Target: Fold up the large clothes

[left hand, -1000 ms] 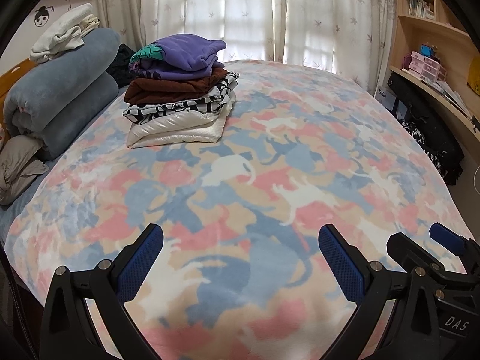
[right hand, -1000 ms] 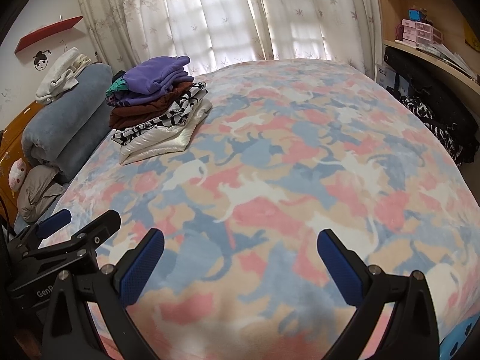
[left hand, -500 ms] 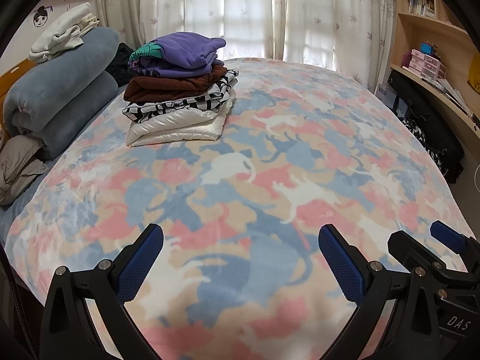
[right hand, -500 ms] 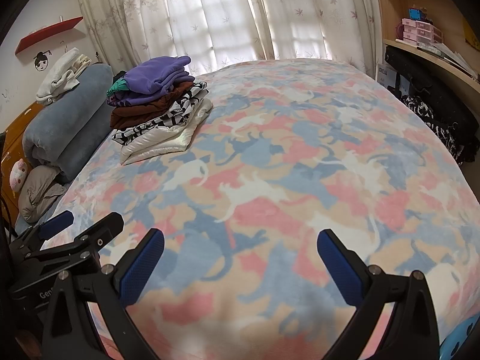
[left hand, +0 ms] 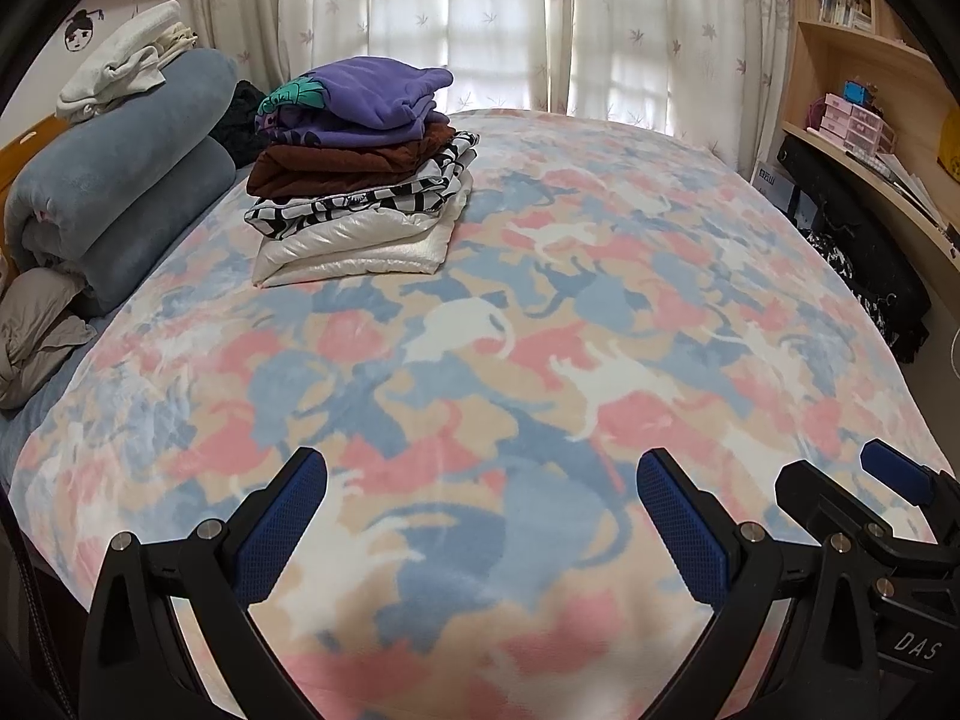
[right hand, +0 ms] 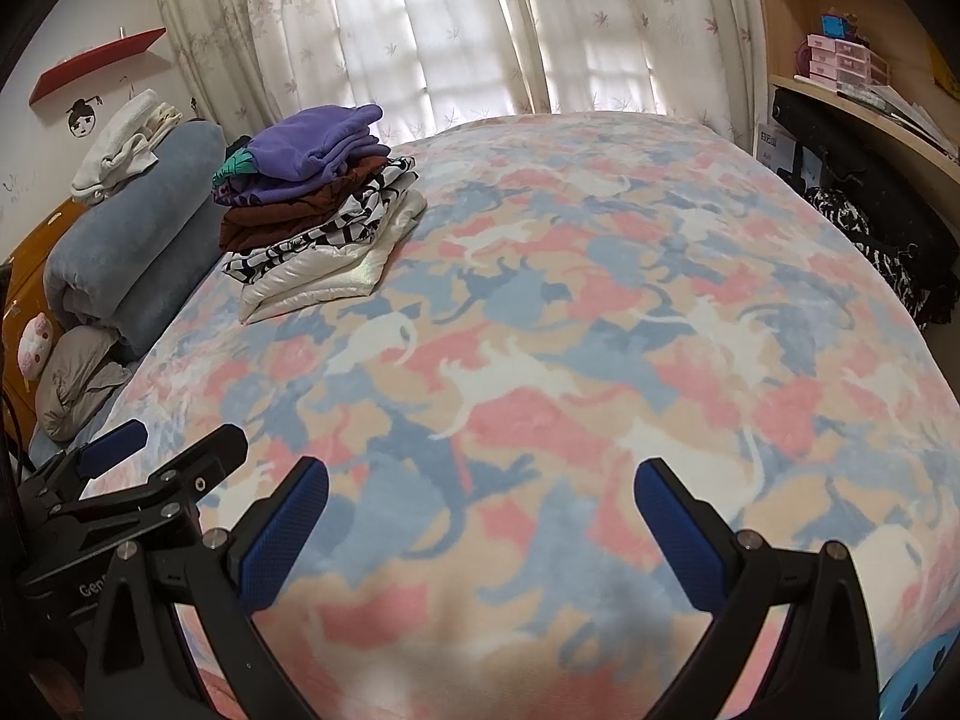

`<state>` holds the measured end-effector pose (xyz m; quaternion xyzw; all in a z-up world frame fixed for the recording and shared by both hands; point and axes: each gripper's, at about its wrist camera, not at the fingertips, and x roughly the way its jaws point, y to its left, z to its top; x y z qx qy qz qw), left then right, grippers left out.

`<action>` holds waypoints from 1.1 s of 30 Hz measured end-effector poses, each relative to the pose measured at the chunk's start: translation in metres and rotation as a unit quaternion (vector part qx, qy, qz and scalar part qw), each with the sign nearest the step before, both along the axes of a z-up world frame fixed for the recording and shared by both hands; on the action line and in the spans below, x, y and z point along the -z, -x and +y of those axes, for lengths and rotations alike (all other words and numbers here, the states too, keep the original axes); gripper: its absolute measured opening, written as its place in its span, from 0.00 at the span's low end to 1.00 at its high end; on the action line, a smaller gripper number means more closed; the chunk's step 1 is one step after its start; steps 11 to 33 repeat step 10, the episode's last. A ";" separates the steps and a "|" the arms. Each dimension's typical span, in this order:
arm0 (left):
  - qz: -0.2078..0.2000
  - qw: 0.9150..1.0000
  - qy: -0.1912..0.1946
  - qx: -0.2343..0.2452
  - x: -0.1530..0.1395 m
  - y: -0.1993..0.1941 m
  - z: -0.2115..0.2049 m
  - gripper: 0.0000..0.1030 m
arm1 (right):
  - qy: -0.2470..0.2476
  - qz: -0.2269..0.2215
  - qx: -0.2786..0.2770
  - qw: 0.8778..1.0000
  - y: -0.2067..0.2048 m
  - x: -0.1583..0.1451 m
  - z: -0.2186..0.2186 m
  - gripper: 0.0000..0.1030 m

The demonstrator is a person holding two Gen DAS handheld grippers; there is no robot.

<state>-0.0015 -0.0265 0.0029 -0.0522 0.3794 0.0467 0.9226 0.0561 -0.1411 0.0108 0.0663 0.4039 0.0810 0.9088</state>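
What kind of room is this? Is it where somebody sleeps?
Most likely a bedroom. A big bed with a cat-pattern blanket fills the room, rolled blue bedding lies at its head, and curtains cover the window.

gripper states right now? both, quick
Left gripper: open, holding nothing, above the bed blanket.
Right gripper: open, holding nothing, above the same blanket.
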 end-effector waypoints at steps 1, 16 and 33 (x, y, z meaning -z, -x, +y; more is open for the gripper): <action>0.001 1.000 0.000 0.001 0.000 -0.001 0.000 0.99 | 0.000 0.002 0.000 1.000 0.000 0.001 0.000 0.99; 0.011 1.000 0.008 0.001 0.006 -0.004 0.014 0.99 | 0.009 0.012 -0.005 1.000 -0.005 0.006 0.009 0.99; 0.011 1.000 0.008 0.001 0.006 -0.004 0.014 0.99 | 0.009 0.012 -0.005 1.000 -0.005 0.006 0.009 0.99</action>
